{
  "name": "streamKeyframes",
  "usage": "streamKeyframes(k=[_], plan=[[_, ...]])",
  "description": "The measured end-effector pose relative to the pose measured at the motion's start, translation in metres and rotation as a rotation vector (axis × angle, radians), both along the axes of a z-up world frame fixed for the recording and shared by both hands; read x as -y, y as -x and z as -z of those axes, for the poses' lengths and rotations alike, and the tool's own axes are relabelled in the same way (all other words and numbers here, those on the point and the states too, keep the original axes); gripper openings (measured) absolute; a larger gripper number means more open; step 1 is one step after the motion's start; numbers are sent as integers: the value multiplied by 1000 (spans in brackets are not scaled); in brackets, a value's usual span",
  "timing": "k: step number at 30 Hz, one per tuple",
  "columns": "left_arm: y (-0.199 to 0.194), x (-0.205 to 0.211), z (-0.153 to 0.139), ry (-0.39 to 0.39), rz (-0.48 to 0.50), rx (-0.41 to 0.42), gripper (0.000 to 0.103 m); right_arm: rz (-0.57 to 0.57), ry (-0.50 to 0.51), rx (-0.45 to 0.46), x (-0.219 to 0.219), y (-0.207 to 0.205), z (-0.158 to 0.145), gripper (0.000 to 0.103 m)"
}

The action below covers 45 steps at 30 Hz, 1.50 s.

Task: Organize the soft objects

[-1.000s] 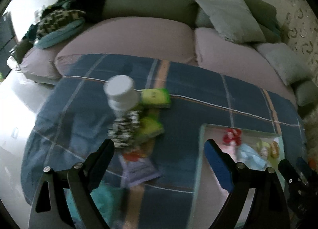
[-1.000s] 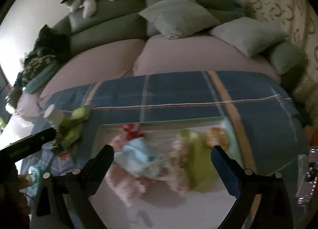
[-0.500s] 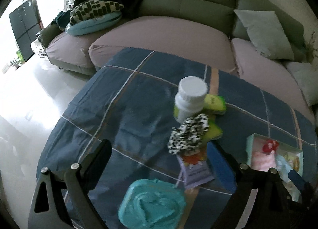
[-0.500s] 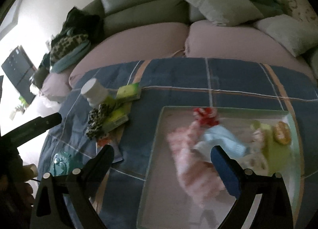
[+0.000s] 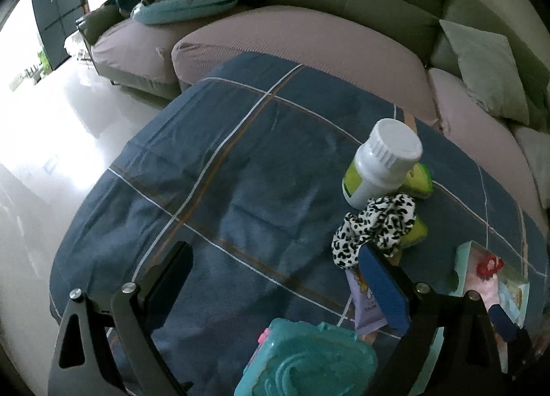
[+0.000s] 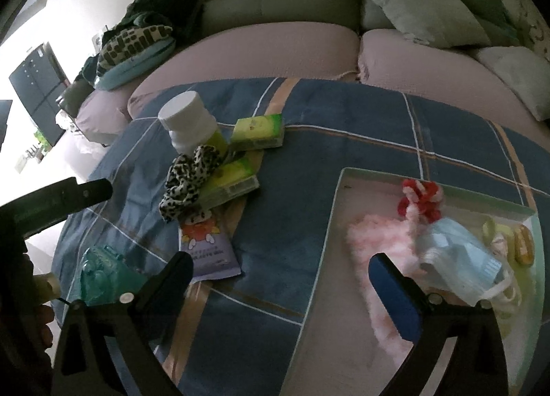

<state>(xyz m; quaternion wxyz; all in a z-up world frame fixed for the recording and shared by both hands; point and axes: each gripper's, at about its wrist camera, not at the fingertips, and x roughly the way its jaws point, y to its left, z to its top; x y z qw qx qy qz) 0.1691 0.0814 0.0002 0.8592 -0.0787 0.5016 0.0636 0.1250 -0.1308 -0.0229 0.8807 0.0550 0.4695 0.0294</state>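
A black-and-white leopard scrunchie (image 5: 374,224) (image 6: 189,179) lies on the blue plaid cloth (image 5: 240,190), leaning on a white bottle (image 5: 378,162) (image 6: 187,124) and on green tissue packs (image 6: 230,183). My left gripper (image 5: 275,275) is open and empty; its right finger sits just in front of the scrunchie. To the right, a pale tray (image 6: 337,210) holds a pink fluffy piece (image 6: 378,238), a red-and-white knit (image 6: 421,200) and a blue face mask (image 6: 460,258). My right gripper (image 6: 280,279) hangs open and empty over the tray's left rim.
A purple packet (image 6: 206,248) and a teal plastic case (image 5: 306,358) (image 6: 103,272) lie near the cloth's front edge. The left gripper's body (image 6: 68,196) and a hand show at the left of the right wrist view. A sofa (image 5: 309,38) with cushions stands behind.
Both grippers have swung left and dropped. The left view now takes in the teal case, with the scrunchie by its right finger. The right gripper moved from over the tray's middle to its left rim.
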Motion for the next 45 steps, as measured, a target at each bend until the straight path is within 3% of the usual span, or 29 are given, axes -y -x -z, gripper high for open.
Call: streamKeyframes(k=[19,25,29,38,45], plan=[[-20,-11,21,97,19,-49,97,-43,-2,-17,-15,-24,15,103],[-27,-10,22,103,34,-67,97,-113,7,-32,-34,-33,22,103],[-34,-8,29,67,40,-109,97,-163,-20,-59,-44,-38,31,102],[-37,-2,24,45,64,-108,97,-218,-105,-165,-43,-50,54,89],[-34,-9,22,36,42,-105,97,-220,-122,-185,-40,-51,60,77]])
